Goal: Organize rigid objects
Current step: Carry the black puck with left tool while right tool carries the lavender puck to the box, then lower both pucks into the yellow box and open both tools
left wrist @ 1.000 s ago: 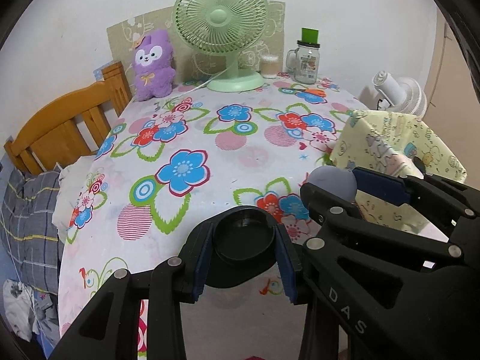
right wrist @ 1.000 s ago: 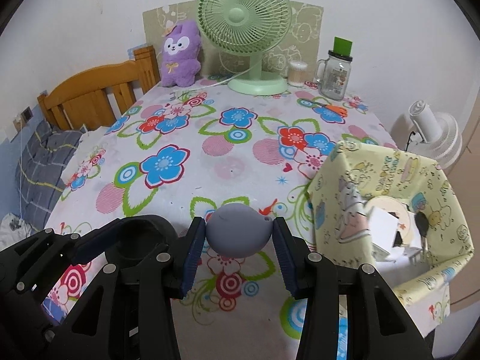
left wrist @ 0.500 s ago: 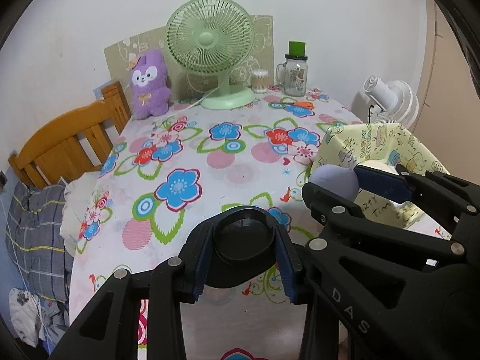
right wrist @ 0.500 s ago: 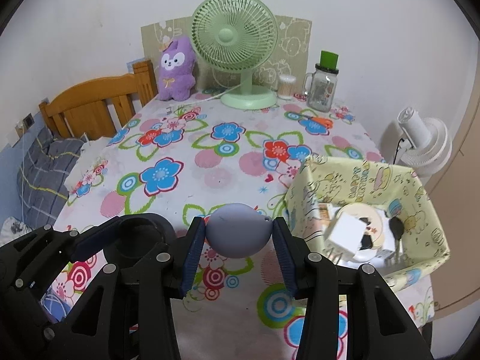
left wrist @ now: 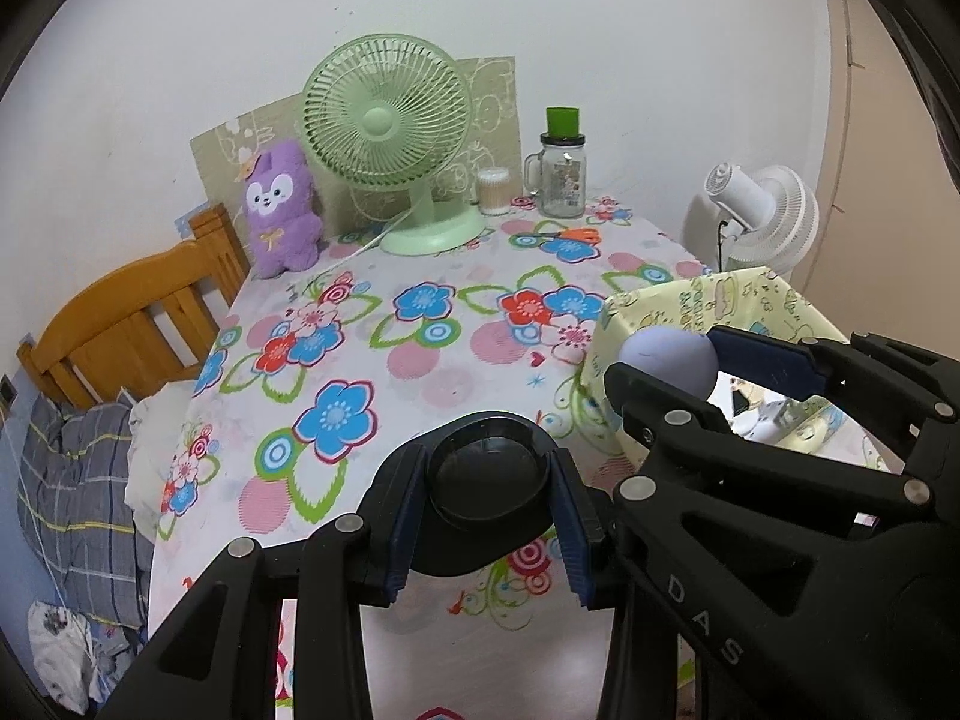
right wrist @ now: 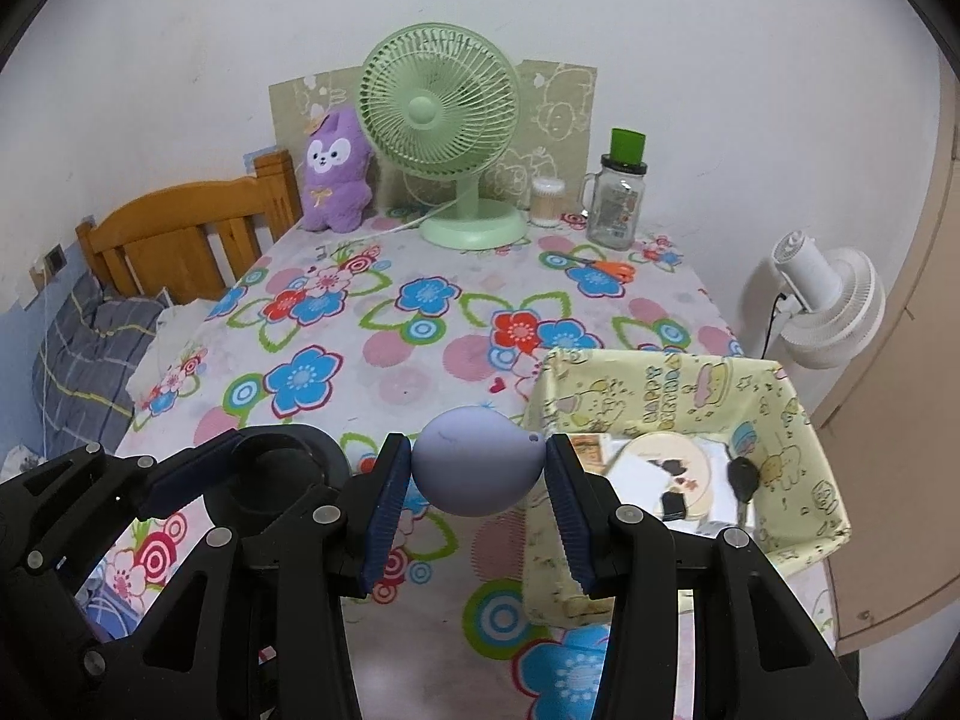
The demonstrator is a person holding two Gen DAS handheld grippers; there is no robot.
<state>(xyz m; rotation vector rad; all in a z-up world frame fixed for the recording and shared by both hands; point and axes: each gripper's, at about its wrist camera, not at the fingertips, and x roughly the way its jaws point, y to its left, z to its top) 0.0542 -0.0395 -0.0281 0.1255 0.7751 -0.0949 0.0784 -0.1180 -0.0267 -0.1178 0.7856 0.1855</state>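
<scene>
Your left gripper [left wrist: 489, 489] is clamped on a round black dish [left wrist: 483, 468], its blue pads [left wrist: 405, 525] pressing both sides, so the jaws stand only as wide as the dish. The dish is lifted clear of the table [left wrist: 420, 360], above the near edge of the flowered cloth.

Your right gripper [right wrist: 477, 480] holds a lilac egg-shaped thing [right wrist: 474, 462] with a small hole near its right end; both pads [right wrist: 384, 507] touch it, one on each side, and it hangs in the air just left of the yellow box [right wrist: 786, 420]. From the left wrist view you see that same gripper [left wrist: 690, 354] beside yours to the right, with the egg [left wrist: 666, 357] in front of the box [left wrist: 690, 306].

The box sits at the near right corner of the table. Inside it lie a round pale plate-like piece [right wrist: 666, 468], a dark key [right wrist: 743, 477], a small black item [right wrist: 672, 504] and some cards or papers you cannot read clearly.

Farther back stand a green fan [right wrist: 441, 114], a purple plush [right wrist: 333, 180] to its left, a small tub of cotton swabs [right wrist: 547, 201] and a glass jar [right wrist: 618, 201] with a green cap to its right. Orange-handled scissors [right wrist: 606, 269] lie flat in front of the jar. A white fan [right wrist: 828, 300] stands off the table to the right, and a wooden bedframe [right wrist: 186, 240] sits off to the left
</scene>
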